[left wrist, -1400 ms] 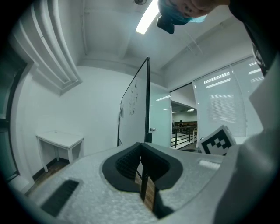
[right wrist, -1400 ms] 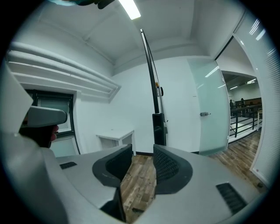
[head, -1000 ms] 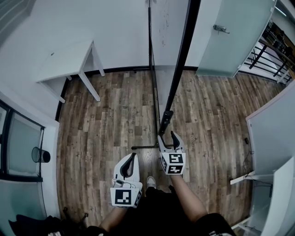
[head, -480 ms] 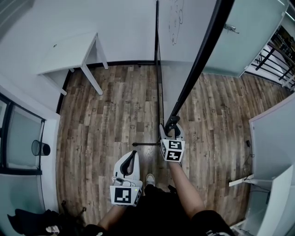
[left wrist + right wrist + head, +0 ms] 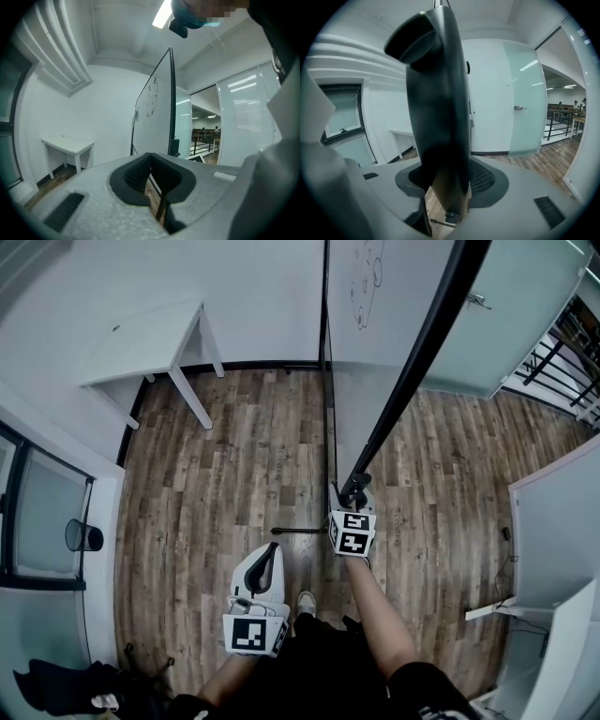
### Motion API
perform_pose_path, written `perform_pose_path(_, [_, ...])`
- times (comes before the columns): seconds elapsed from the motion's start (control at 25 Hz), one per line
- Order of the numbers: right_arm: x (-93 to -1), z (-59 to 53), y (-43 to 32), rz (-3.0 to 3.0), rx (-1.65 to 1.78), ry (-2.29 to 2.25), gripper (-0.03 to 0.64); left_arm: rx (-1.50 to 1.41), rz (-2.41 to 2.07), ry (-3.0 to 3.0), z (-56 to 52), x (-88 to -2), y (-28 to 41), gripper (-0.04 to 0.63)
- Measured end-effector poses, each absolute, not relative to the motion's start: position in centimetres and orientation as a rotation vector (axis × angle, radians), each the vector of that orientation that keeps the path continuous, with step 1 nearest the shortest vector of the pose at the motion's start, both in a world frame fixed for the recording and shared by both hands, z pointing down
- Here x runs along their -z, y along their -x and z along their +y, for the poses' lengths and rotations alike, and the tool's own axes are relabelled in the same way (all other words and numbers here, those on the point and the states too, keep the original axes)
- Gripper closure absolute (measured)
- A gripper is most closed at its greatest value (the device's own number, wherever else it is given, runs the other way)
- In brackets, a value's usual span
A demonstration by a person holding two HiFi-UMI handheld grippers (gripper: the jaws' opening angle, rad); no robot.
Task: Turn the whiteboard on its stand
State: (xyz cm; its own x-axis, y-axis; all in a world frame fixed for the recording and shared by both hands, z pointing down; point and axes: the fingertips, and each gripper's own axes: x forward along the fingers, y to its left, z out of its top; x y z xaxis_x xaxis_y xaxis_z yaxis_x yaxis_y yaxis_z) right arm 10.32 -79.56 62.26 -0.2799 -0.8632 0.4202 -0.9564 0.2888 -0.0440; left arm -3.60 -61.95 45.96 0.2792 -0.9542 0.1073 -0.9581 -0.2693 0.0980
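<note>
Between the jaws of the right gripper (image 5: 353,495) sits the black frame (image 5: 438,93) of the whiteboard (image 5: 370,306). The jaws are closed on the frame's low, near end, with a pad pressed to each side of it. From that grip the frame rises straight out of the jaws and up past the top of the right gripper view. In the head view it climbs as a thick dark bar from the middle of the frame to the upper right corner. That bar is the board's long axis as the gripper meets it, so the jaws straddle it across its thickness.

Just left of the bar is the board's white face with its scribbles, seen almost edge-on. A thin black upright lies left of the face. The stand (image 5: 298,532) shows its foot as a short dark bar on the floor (image 5: 225,484), just left of the gripping jaws.

Lower left of all this, the left gripper (image 5: 270,557) has its jaws drawn together on nothing. It is apart from the board and aimed toward it, so the frame edge lies ahead and slightly right of its jaws. The right gripper is plainly the nearer one. By my reckoning the turn depends on swinging that held edge sideways about the stand. I cannot tell the pivot itself.
</note>
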Motion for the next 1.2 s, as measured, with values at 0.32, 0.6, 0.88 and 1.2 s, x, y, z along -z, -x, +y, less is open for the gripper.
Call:
perform_pose_path(0.32, [-62.1, -79.2, -9.9, -2.252, -0.340, -1.639, 0.446, -0.039, -1.826, -2.375, -60.4, -45.9, 4.3, 0.580])
perform_pose_path(0.6, [-61.9, -78.2, -9.3, -2.268, -0.344, -1.626, 0.448, -0.033, -1.859, -2.365, -59.0, -45.0, 4.6, 0.580])
perform_pose_path(0.88, [-62.1, -77.0, -9.2, -2.249, -0.352, -1.642, 0.448, -0.030, -1.889, -2.339, -57.0, -45.1, 7.0, 0.580])
perform_pose_path(1.2, [-62.7, -73.5, -10.9, -2.232, -0.357, -1.670, 0.448, -0.014, -1.882, -2.358, -54.2, -45.3, 7.5, 0.580])
